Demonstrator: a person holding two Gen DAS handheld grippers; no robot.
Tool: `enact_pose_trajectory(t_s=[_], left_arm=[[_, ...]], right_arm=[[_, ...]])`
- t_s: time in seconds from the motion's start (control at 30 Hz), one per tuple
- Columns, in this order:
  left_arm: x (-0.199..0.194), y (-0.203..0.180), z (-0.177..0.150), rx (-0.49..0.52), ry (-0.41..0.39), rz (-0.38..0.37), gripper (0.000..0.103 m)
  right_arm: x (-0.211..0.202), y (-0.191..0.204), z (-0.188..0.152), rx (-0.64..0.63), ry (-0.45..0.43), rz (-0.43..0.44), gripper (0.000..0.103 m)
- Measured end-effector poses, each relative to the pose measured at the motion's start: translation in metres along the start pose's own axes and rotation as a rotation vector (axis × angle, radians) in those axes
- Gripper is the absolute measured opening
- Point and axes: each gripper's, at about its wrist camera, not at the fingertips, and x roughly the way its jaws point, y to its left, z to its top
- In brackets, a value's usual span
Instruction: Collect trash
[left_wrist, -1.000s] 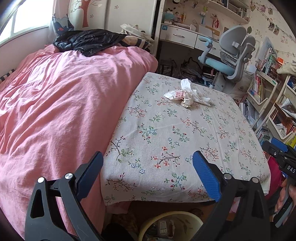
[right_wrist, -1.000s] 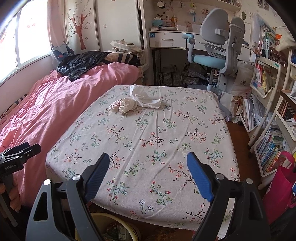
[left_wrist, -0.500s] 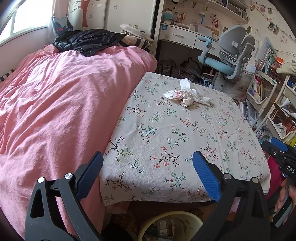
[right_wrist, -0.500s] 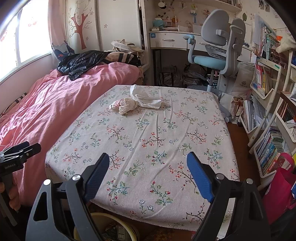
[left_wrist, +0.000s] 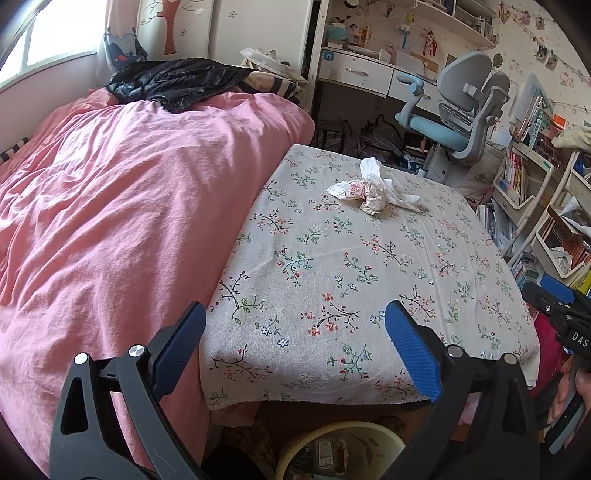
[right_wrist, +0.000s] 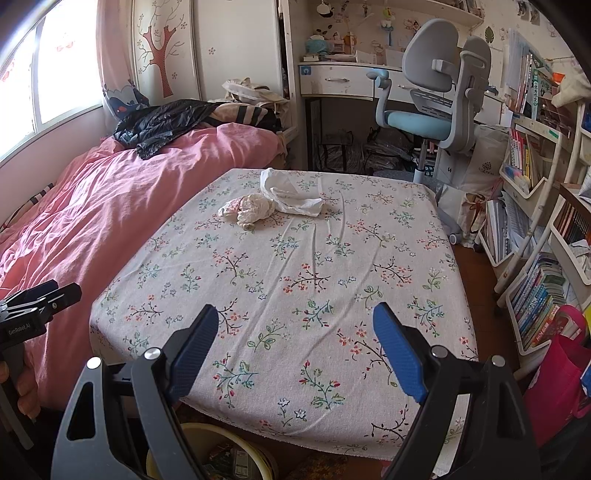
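Note:
Two pieces of trash lie together at the far end of the floral-cloth table (left_wrist: 332, 266) (right_wrist: 295, 266): a crumpled wrapper with red print (left_wrist: 360, 192) (right_wrist: 247, 210) and a white tissue (left_wrist: 391, 184) (right_wrist: 288, 190) touching it. My left gripper (left_wrist: 295, 314) hovers over the table's near left corner, open, nothing between its blue pads. My right gripper (right_wrist: 291, 317) hangs over the near edge, open and empty too. Both are far from the trash. A yellowish bin (left_wrist: 340, 448) (right_wrist: 218, 458) holding some rubbish sits on the floor under the near edge.
A bed with a pink duvet (left_wrist: 122, 206) (right_wrist: 92, 206) abuts the table's left side, a black jacket (left_wrist: 173, 81) on it. A grey-blue desk chair (right_wrist: 432, 99) and desk stand beyond. Bookshelves (right_wrist: 535, 258) and a pink bag (right_wrist: 557, 373) line the right.

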Motion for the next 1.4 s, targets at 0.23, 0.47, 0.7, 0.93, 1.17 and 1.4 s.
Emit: enact_pose_trajectory(t_s=[0.23,0.47,0.7,0.93,1.17,1.4], left_arm=[[-0.0005,0.0005,0.0006,-0.003,-0.003,0.001,0.094],[-0.0004,0.0006,0.0006,-0.004,-0.003,0.000,0.094],[-0.0005,0.0009,0.0005,-0.004,-0.003,0.000,0.094],[-0.0003,0.0009,0.0006,-0.003,-0.003,0.000,0.094],[-0.0004,0.0012,0.0005,-0.004,-0.004,0.000,0.094],[-0.0009,0.0011,0.0009,-0.005,-0.005,0.002,0.094]], right_arm=[[0.0000,0.0004,0.0000,0.000,0.000,0.000,0.083],[0.0002,0.0008,-0.0002,-0.002,0.000,-0.001,0.083],[-0.0001,-0.0004,-0.0004,-0.008,0.000,-0.002,0.083],[0.0004,-0.0007,0.0001,-0.016,0.002,-0.004,0.083],[0.0009,0.0003,0.0003,-0.019,0.003,-0.004,0.083],[0.0023,0.0011,-0.0010,-0.032,0.006,-0.005,0.083]])
